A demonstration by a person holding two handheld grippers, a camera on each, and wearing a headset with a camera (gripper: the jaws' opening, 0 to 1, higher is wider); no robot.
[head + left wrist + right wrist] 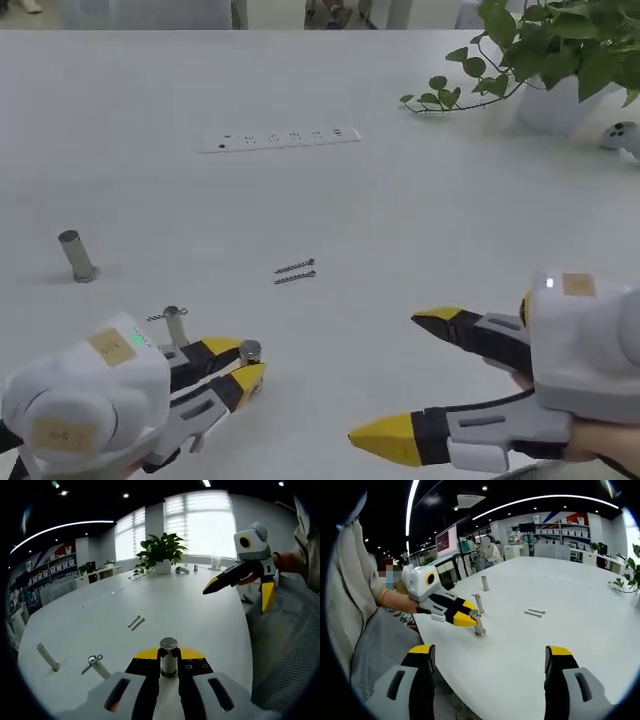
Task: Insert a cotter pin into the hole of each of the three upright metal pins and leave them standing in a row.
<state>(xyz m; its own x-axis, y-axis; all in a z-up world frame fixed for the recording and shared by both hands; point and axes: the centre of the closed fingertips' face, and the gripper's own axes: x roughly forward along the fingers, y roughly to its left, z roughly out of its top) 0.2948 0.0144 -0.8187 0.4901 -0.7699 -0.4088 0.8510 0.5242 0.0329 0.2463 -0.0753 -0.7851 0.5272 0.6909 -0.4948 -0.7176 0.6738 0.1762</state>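
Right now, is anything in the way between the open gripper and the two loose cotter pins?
No, nothing visible. Just bare table lies between the open right gripper and the two cotter pins.

Polished metal pin (168, 656), thin dull metal cotter pins (295, 272), smooth matt white table (400, 220)
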